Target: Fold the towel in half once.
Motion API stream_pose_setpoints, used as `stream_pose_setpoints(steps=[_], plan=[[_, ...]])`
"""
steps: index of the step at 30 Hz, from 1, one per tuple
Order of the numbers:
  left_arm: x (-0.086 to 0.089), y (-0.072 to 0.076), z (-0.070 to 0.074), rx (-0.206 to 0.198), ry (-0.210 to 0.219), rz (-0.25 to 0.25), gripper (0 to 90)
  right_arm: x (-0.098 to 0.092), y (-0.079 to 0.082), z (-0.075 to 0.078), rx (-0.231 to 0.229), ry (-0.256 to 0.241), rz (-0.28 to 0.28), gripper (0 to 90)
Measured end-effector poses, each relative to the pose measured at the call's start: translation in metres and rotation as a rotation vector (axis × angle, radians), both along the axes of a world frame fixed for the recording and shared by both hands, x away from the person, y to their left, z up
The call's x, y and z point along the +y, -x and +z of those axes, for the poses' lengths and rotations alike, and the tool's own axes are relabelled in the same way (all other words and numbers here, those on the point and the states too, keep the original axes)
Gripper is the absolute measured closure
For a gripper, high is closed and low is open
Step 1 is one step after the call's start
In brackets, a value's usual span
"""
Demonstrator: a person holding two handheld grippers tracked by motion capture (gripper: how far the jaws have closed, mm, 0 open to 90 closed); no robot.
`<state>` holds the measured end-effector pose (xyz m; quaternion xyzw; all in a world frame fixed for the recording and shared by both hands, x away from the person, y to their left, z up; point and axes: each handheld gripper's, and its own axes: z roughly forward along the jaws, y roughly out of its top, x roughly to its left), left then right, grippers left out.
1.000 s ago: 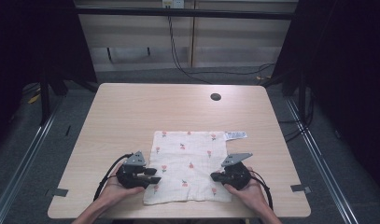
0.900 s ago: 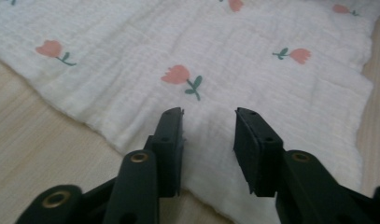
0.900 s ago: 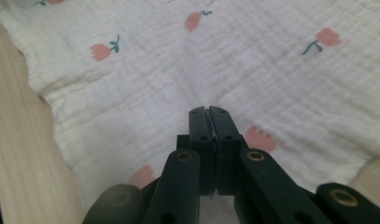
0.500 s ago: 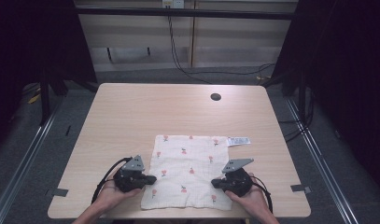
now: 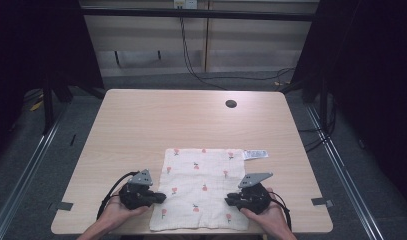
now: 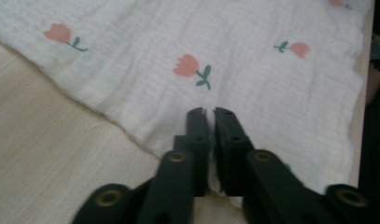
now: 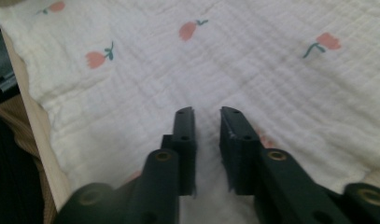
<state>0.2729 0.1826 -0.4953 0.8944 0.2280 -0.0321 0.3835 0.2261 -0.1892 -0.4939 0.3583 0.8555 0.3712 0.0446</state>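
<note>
The left gripper (image 5: pixel 158 198) pinched the cloth's (image 5: pixel 201 187) near-left edge; the right gripper (image 5: pixel 231 200) gaped slightly over its near-right edge.

We record a white crinkled woven cloth printed with small pink tulips (image 5: pixel 201 187), its surface matt, finely puckered and soft-looking, with a small white printed label (image 5: pixel 255 154) at one corner that we cannot tell as paper or fabric. It lies on a pale wood-grain table top (image 5: pixel 156 125), smooth and matt, with a faint lengthwise grain. We also note the left gripper (image 6: pixel 210 114) and the right gripper (image 7: pixel 207 114), each with matt black plastic-looking jaws, dull brass-coloured rivets and a flat grey plate on top.
</note>
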Motion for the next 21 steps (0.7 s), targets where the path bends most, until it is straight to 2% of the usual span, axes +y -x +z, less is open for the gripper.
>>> stream_pose_setpoints(steps=[2, 3, 5, 6, 7, 9, 10, 12, 13, 14, 15, 16, 17, 19, 20, 21], plan=[[0.001, -0.001, 0.003, -0.004, 0.023, 0.006, 71.5, -0.004, -0.003, 0.005, -0.026, -0.026, -0.019, 70.4], [0.002, -0.002, 0.004, 0.005, 0.049, 0.008, 69.6, -0.008, -0.005, 0.008, -0.041, -0.044, -0.033, 68.9], [0.004, -0.006, 0.007, 0.012, 0.069, 0.018, 69.0, -0.014, -0.013, 0.014, -0.068, -0.047, -0.077, 67.0], [0.004, -0.006, 0.007, 0.012, 0.069, 0.018, 69.7, -0.014, -0.013, 0.014, -0.068, -0.047, -0.077, 67.0], [0.006, -0.012, 0.008, 0.025, 0.093, 0.041, 68.5, -0.022, -0.025, 0.016, -0.076, -0.054, -0.1, 67.1], [0.007, -0.015, 0.008, 0.028, 0.1, 0.055, 65.5, -0.029, -0.037, 0.018, -0.094, -0.057, -0.122, 67.2], [0.009, -0.023, 0.011, 0.019, 0.095, 0.082, 64.0, -0.031, -0.043, 0.018, -0.098, -0.056, -0.131, 67.2], [0.01, -0.026, 0.014, 0.013, 0.1, 0.089, 61.9, -0.034, -0.056, 0.02, -0.112, -0.033, -0.157, 67.4], [0.011, -0.033, 0.02, -0.004, 0.122, 0.12, 61.3, -0.035, -0.063, 0.021, -0.123, -0.027, -0.164, 67.4], [0.011, -0.033, 0.02, -0.004, 0.122, 0.12, 61.3, -0.037, -0.07, 0.021, -0.127, -0.035, -0.17, 67.6], [0.01, -0.039, 0.028, -0.018, 0.131, 0.145, 61.2, -0.038, -0.076, 0.022, -0.126, -0.029, -0.186, 67.6], [0.01, -0.039, 0.028, -0.018, 0.131, 0.145, 60.8, -0.038, -0.076, 0.022, -0.126, -0.029, -0.186, 67.6], [0.006, -0.044, 0.036, -0.042, 0.145, 0.141, 60.6, -0.04, -0.09, 0.023, -0.132, -0.021, -0.199, 67.6], [0.003, -0.052, 0.043, -0.061, 0.158, 0.134, 60.7, -0.043, -0.104, 0.027, -0.136, 0.024, -0.213, 67.5], [0.003, -0.059, 0.045, -0.057, 0.17, 0.143, 61.1, -0.046, -0.111, 0.028, -0.131, 0.006, -0.226, 67.1], [0.003, -0.066, 0.045, -0.045, 0.189, 0.157, 63.2, -0.048, -0.118, 0.029, -0.124, 0.008, -0.243, 65.8]])
